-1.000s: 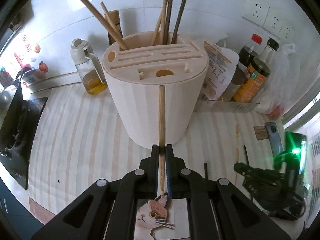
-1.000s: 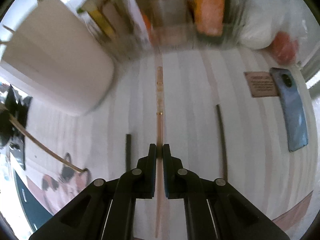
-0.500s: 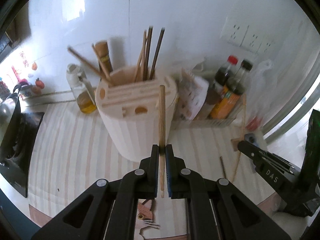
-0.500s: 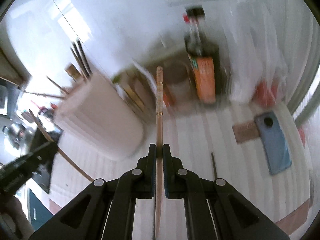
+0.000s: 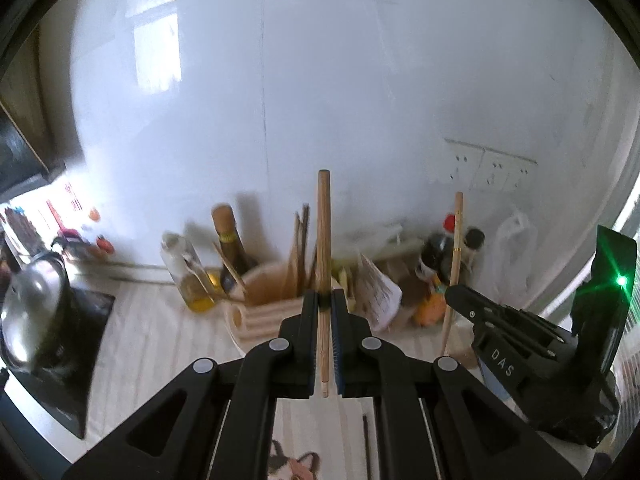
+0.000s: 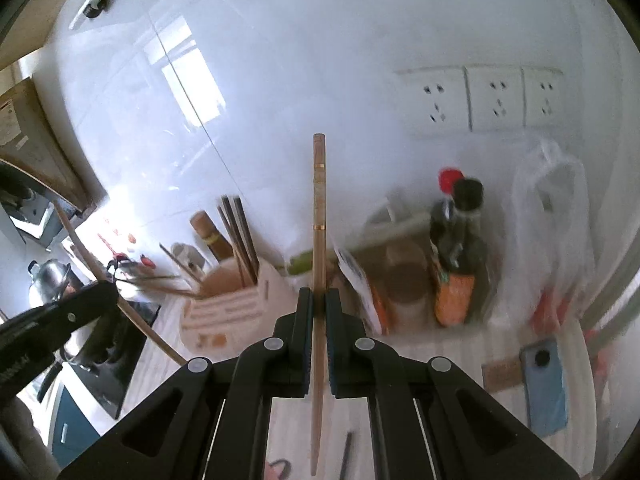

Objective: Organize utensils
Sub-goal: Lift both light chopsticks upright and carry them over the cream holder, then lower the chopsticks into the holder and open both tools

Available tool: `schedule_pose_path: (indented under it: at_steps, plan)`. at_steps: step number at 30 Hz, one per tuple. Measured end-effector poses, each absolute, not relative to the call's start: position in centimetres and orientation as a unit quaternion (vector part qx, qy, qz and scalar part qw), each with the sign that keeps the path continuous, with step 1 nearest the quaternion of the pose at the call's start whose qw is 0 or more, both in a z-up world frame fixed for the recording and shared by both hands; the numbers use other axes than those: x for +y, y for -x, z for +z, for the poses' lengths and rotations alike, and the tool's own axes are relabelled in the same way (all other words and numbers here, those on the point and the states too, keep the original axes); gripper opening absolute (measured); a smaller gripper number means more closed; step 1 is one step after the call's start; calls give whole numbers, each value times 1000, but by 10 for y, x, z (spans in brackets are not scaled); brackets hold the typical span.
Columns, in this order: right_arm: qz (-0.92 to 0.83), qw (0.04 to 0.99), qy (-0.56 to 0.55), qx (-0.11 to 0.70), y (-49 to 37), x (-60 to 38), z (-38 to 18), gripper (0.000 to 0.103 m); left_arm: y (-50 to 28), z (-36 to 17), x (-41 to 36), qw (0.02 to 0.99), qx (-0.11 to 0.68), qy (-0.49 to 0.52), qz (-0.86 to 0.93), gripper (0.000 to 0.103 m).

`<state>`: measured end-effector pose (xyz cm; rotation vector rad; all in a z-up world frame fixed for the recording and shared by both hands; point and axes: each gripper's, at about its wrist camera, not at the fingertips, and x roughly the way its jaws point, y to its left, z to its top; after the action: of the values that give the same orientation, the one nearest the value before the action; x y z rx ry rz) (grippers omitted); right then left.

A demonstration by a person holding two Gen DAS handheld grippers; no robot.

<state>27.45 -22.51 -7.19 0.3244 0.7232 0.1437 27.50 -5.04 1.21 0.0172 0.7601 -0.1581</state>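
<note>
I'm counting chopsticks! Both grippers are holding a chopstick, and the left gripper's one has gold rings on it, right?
Almost. The gold rings are on the right gripper's chopstick, as the right wrist view shows. The left gripper's chopstick is plain wood.

The holder [image 5: 264,304] is blurry at 6 o'clock in the left view, and the left gripper [image 5: 325,308] hides its front. The bottles [image 6: 460,264] at 3 o'clock in the right view are smeared, so no labels can be read. The phone [image 6: 546,392] is soft too. The dark stick [image 5: 366,444] runs off the bottom edge.
</note>
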Motion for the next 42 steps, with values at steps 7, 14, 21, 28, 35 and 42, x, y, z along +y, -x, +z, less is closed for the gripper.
schedule_pose_path:
  at_steps: [7,14,21,28,35,42]
  plan:
    - [85,929,-141,333,-305,-209,-48,6,-300,27,-37,935,352,-12,-46,4]
    - [102,930,-149,319,-341,-189,-34,6,-332,36,-14,938,346,11,-25,4]
    - [119,930,-162,309,-371,-169,-34,6,-358,37,1,938,345,26,-18,4]
    - [120,938,-169,277,-400,-155,-39,6,-387,20,9,929,365,47,-23,4]
    - [115,951,-158,238,-421,-143,-54,6,-399,-6,11,919,391,46,-28,4]
    - [120,958,-155,208,-413,-134,-73,6,-402,-32,16,906,420,50,-25,4]
